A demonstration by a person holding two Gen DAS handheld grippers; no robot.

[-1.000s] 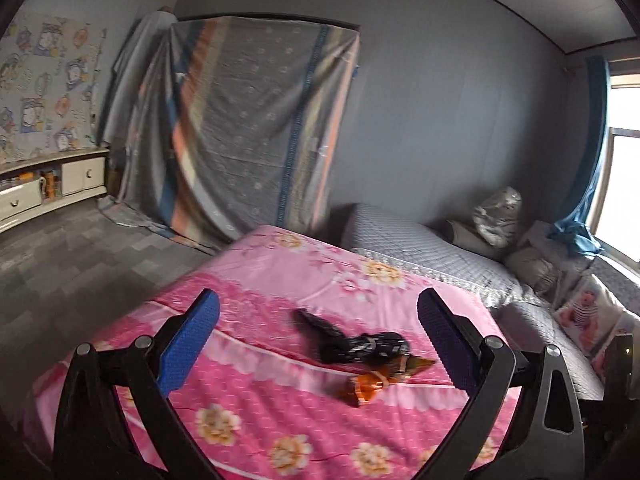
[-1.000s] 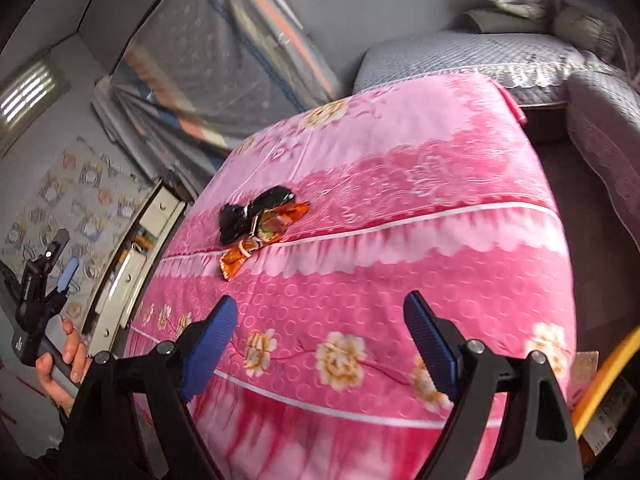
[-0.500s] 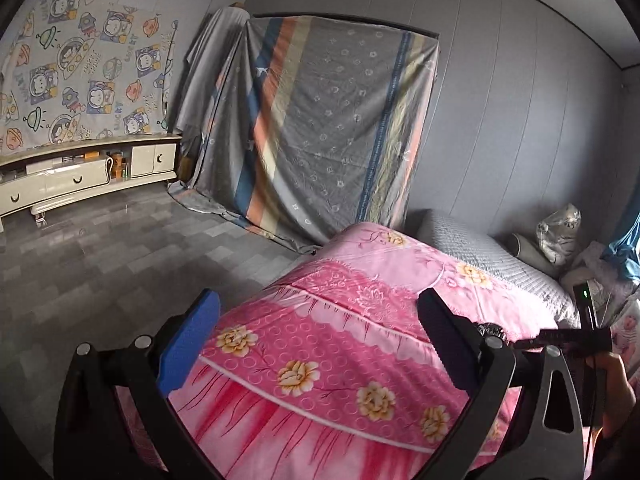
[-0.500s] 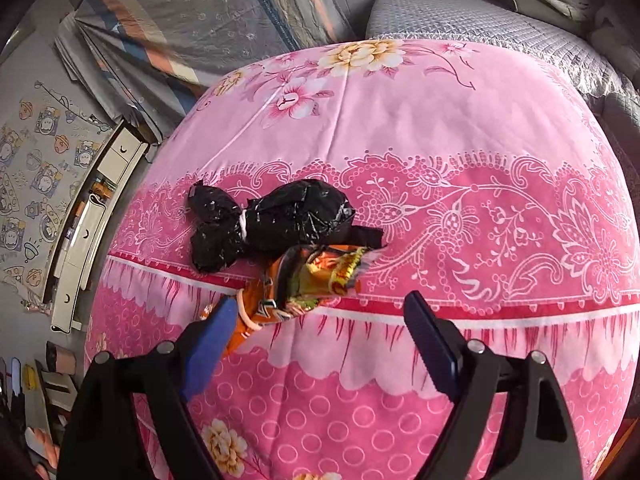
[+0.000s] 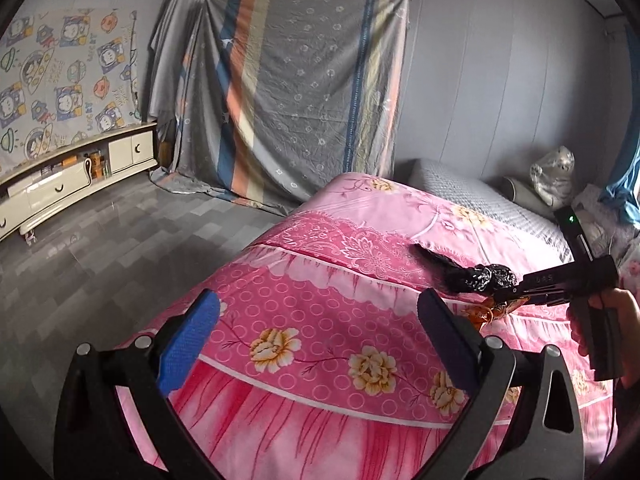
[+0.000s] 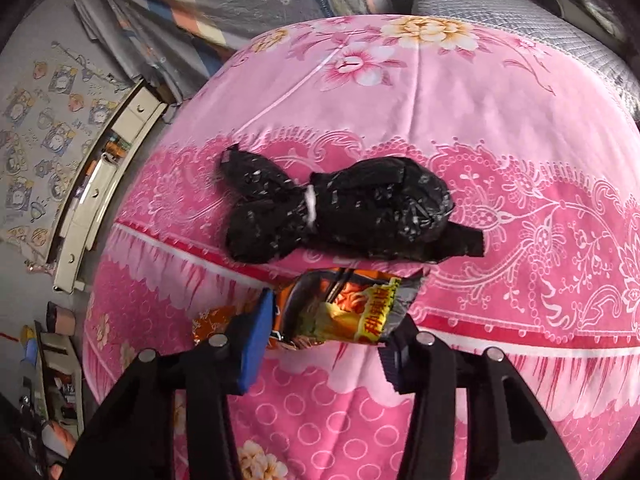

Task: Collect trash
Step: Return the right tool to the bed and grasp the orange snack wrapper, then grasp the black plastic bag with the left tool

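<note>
An orange snack wrapper (image 6: 340,312) lies on the pink flowered bedspread (image 6: 500,120), just in front of a tied black plastic bag (image 6: 360,212). My right gripper (image 6: 326,340) points down at the wrapper. Its jaws are closing, with the wrapper's wide part between the blue pads and both pads touching it. One end of the wrapper sticks out past the left pad. In the left wrist view the black bag (image 5: 472,276), the wrapper (image 5: 480,314) and the right gripper (image 5: 500,304) sit at the right. My left gripper (image 5: 318,312) hovers open over the bed's near corner, holding nothing.
A person's hand (image 5: 616,320) holds the right gripper. A striped sheet (image 5: 304,92) hangs on the back wall. A low white cabinet (image 5: 60,188) stands at the left on grey floor tiles (image 5: 120,248). A grey quilted couch (image 5: 480,196) with cushions adjoins the bed.
My right gripper has come down onto the wrapper and its jaws have narrowed around it. The left wrist view has swung back right and lower, bringing the bag and right gripper into sight.
</note>
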